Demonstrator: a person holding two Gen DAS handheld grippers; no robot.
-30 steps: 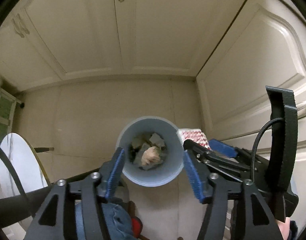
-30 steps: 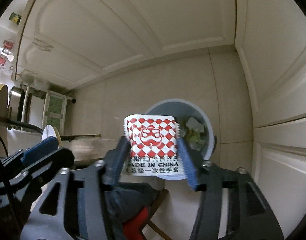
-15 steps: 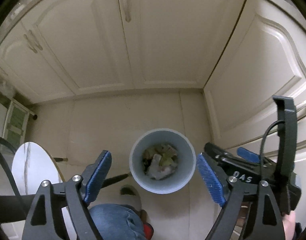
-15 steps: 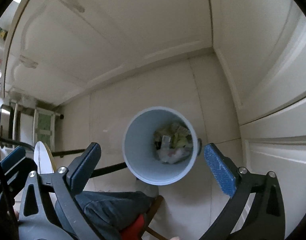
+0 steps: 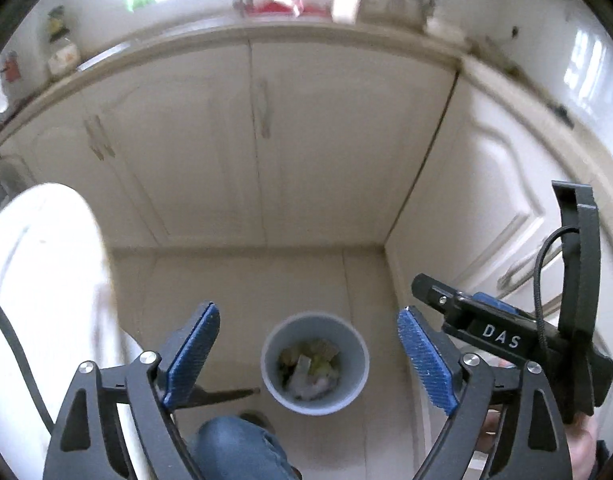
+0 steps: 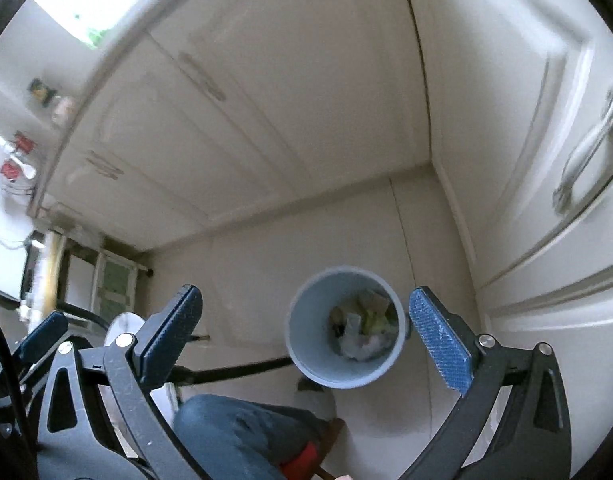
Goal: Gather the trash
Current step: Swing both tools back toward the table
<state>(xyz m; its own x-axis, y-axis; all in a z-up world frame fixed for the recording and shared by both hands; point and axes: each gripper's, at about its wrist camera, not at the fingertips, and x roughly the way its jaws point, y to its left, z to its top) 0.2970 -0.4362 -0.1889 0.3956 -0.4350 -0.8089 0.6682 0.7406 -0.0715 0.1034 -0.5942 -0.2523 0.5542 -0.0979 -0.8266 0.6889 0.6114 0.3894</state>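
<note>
A grey-blue waste bin point(image 5: 356, 364) point(image 6: 306, 332) stands on the pale floor in the cabinet corner, far below both grippers. Crumpled trash point(image 5: 308, 368) point(image 6: 362, 328) lies in its bottom. My left gripper point(image 5: 306, 358) hangs high over the bin, its jaws still opening, with nothing between the blue pads point(image 5: 424, 364). My right gripper point(image 6: 304, 338) is wide open and holds nothing; its pads point(image 6: 440, 344) frame the bin from above. The right gripper's body, marked DAS point(image 5: 502, 336), shows at the right of the left wrist view.
Cream cabinet doors point(image 5: 266, 140) point(image 6: 286, 100) close the corner behind and to the right of the bin. A white round table point(image 5: 34, 280) is at the left. A person's knee in jeans point(image 5: 234, 452) point(image 6: 242, 432) sits near the bin. A cluttered countertop point(image 5: 290, 4) runs along the top.
The right gripper let go of the red-checked packet, which is now out of sight. Both grippers opened wide and rose, so the bin looks smaller and the countertop came into view.
</note>
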